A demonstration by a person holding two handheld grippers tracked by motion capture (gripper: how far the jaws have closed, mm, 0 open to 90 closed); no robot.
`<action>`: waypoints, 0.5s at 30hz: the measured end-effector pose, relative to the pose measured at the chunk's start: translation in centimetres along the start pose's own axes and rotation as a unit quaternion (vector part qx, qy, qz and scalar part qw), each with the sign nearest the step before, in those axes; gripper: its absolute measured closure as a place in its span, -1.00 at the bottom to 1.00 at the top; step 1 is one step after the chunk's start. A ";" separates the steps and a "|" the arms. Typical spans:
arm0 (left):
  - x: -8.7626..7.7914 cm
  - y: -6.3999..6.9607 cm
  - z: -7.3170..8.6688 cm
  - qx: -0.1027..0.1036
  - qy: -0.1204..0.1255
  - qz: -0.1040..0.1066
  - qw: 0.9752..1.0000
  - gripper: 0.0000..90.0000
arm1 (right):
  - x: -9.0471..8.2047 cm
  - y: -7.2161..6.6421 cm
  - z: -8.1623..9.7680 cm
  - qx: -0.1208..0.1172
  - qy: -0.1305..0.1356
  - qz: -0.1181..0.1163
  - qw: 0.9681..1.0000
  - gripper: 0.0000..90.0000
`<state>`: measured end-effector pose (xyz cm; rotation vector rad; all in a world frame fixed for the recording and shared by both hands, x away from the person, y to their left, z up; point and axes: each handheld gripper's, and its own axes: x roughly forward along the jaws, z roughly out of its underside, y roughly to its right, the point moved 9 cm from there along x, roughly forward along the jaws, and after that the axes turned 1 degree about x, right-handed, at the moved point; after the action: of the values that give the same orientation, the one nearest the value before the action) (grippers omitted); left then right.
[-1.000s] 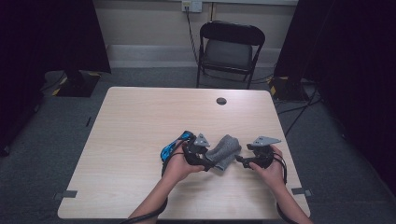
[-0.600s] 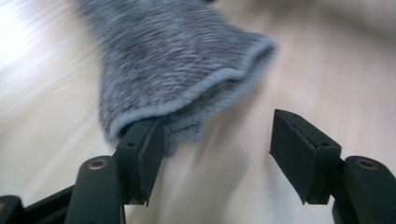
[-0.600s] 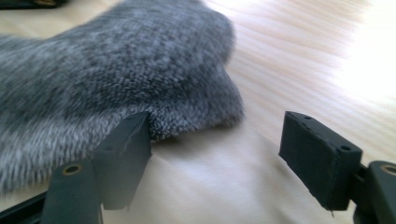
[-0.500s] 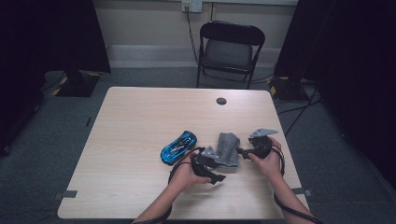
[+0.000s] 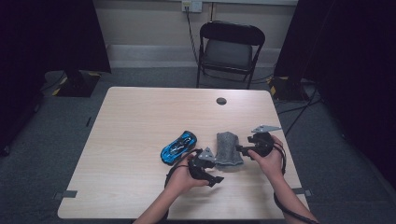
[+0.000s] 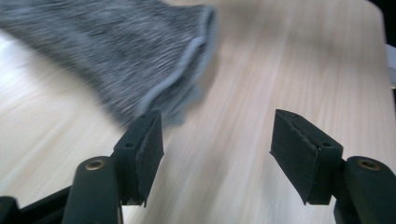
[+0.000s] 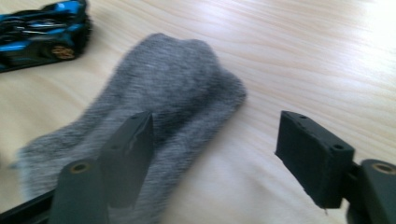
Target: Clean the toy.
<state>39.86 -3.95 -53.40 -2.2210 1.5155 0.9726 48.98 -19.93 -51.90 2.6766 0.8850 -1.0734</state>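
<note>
On the far left, a blue toy car is lying on the desk, just to the left of the left claw. No brand or writing can be read on it, because it is too small and blurred. Left of the car, the desk is lying bare up to its left edge.

The left claw is sitting near the front edge of the desk, and its jaws are standing wide with only bare wood between them. They have just been opening a little. In the left gripper view, the cuff end of the grey sock is lying just ahead of the left jaw, not gripped.

The grey sock is lying flat between the two claws.

The right claw is pointing at the sock from the sock's right side. Its jaws have just been closing a little but are still standing apart, not pressing on anything. In the right gripper view, the toe end is lying under and ahead of its left jaw. Right of this claw, a narrow strip of desk is remaining before the right edge.
</note>
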 end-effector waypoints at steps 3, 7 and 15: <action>-1.1 -0.8 0.5 -0.007 0.002 -0.016 1.000 -0.26 | -0.2 -1.7 0.1 0.018 0.004 -0.020 1.000 -0.32; -2.4 -1.6 0.6 -0.013 0.010 -0.034 0.999 -0.27 | 0.0 -3.8 0.6 0.024 0.009 -0.027 0.999 -0.30; -3.6 -3.2 0.6 -0.025 0.020 -0.056 0.998 -0.31 | 2.0 -6.6 2.1 0.003 -0.013 -0.018 1.000 -0.34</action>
<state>41.70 0.28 -51.89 -2.3448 1.3798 0.9477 45.18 -14.20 -54.19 2.6546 0.9306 -1.1181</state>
